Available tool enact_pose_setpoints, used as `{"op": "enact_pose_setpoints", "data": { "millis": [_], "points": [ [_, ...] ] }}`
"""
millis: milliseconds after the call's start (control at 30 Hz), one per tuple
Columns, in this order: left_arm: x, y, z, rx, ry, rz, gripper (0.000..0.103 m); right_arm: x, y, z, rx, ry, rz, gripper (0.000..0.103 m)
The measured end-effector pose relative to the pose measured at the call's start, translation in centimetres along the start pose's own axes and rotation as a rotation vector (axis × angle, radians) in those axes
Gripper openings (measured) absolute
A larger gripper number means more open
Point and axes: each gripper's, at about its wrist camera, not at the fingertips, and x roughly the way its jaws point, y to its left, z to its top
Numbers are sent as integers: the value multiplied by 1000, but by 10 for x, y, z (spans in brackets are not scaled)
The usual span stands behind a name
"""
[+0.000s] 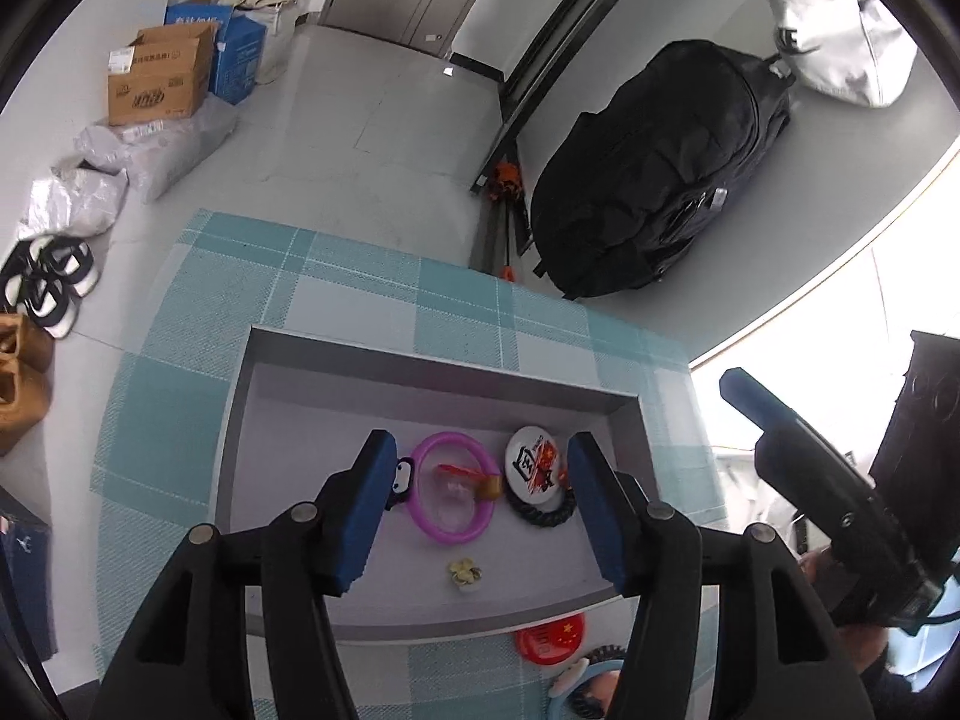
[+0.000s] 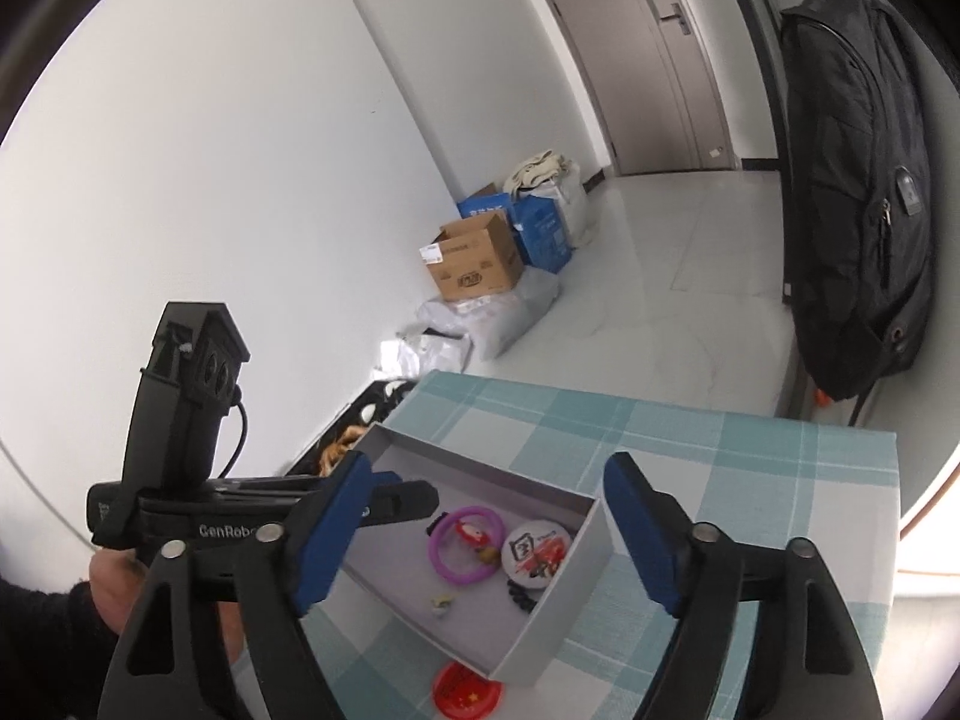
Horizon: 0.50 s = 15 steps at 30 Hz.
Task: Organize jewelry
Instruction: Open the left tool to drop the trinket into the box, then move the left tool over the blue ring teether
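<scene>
A shallow grey box (image 1: 420, 372) sits on a teal checked cloth. Inside it lie a purple ring (image 1: 456, 534), a white round badge (image 1: 531, 462), a black braided bracelet (image 1: 540, 516) and a small flower stud (image 1: 465, 575). My left gripper (image 1: 480, 441) hovers over the box, open, with nothing between its blue pads. My right gripper (image 2: 489, 462) is open too and holds nothing, above the box's near right corner (image 2: 564, 612). A red badge (image 2: 468, 693) lies on the cloth just outside the box's front wall. A pale blue ring (image 1: 585, 684) is partly hidden at the bottom edge.
The table ends just past the box, and a black backpack (image 1: 660, 168) leans against the wall behind it. Cardboard boxes (image 1: 159, 75), plastic bags and shoes line the floor at left. A hand (image 2: 111, 594) holds the left gripper's handle.
</scene>
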Motion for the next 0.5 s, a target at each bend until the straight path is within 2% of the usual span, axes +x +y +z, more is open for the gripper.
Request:
{"op": "enact_pose_setpoints", "data": {
  "millis": [233, 367, 500],
  "points": [
    [-11, -10, -12, 50, -29, 36, 54, -10, 3, -8, -14, -13, -58, 96],
    [-20, -12, -22, 41, -25, 91, 55, -24, 3, -13, 5, -40, -66, 102],
    [-29, -19, -34, 50, -38, 117, 56, -35, 4, -21, 21, -40, -77, 103]
  ]
}}
